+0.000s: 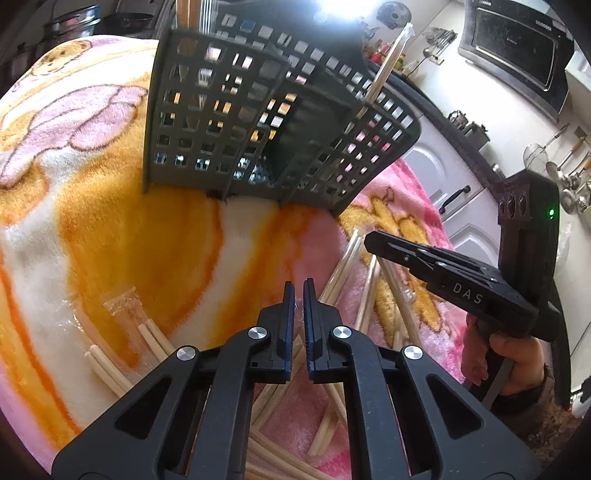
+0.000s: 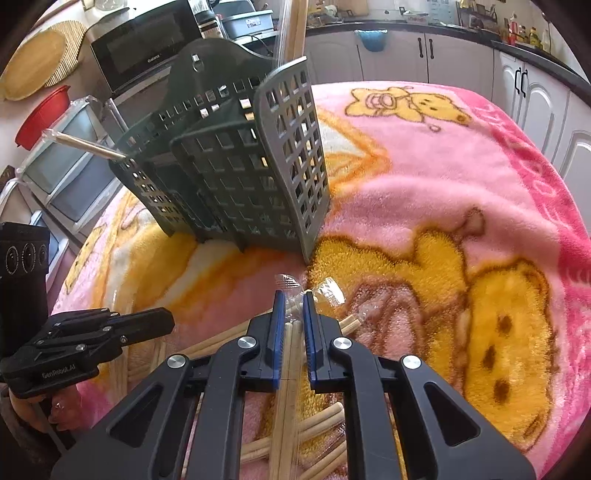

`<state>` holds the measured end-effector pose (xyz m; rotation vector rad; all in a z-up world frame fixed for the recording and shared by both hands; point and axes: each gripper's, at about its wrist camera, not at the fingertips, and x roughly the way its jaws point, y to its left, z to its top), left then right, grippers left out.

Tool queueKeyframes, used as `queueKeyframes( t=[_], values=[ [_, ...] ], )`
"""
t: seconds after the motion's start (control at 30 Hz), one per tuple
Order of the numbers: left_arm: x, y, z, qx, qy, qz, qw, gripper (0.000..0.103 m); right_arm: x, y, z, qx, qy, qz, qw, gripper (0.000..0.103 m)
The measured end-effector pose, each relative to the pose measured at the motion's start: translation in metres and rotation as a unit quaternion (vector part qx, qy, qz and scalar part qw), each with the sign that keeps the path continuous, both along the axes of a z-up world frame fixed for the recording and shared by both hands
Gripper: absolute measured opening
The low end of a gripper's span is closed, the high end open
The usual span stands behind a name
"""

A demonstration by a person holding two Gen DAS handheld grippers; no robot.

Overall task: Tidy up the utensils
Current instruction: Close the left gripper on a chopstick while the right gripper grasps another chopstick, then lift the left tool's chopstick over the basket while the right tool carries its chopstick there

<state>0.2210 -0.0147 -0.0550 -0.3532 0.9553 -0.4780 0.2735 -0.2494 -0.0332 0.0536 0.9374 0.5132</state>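
A dark grey slotted utensil basket (image 1: 258,122) (image 2: 236,177) stands on the blanket. A wrapped chopstick (image 1: 388,62) (image 2: 85,146) leans out of it, and more sticks (image 2: 295,29) stand upright inside. Several pale wrapped chopsticks (image 1: 147,339) (image 2: 321,417) lie loose on the blanket in front of the basket. My right gripper (image 2: 293,297) (image 1: 369,242) is shut on a wrapped pair of chopsticks (image 2: 290,347) running back between its blue pads. My left gripper (image 1: 299,291) (image 2: 168,321) is shut just above the pile, with only a glint of clear wrapper near its tips.
A pink and orange bear-print blanket (image 2: 443,166) covers the table. A microwave (image 2: 140,48) and a red bowl (image 2: 44,114) sit behind the basket. White cabinets (image 1: 443,177) and hanging ladles (image 1: 565,173) line the wall. A hand (image 1: 509,354) holds the right gripper.
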Motion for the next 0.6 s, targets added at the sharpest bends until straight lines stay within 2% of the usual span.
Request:
queueKeyframes(
  t=[0.6],
  values=[
    [-0.010,0.014,0.053,-0.028,-0.068,0.010,0.9973,0.000,-0.031,-0.001,0.057,0.030,-0.081,0.023,0.996,0.010]
  ],
)
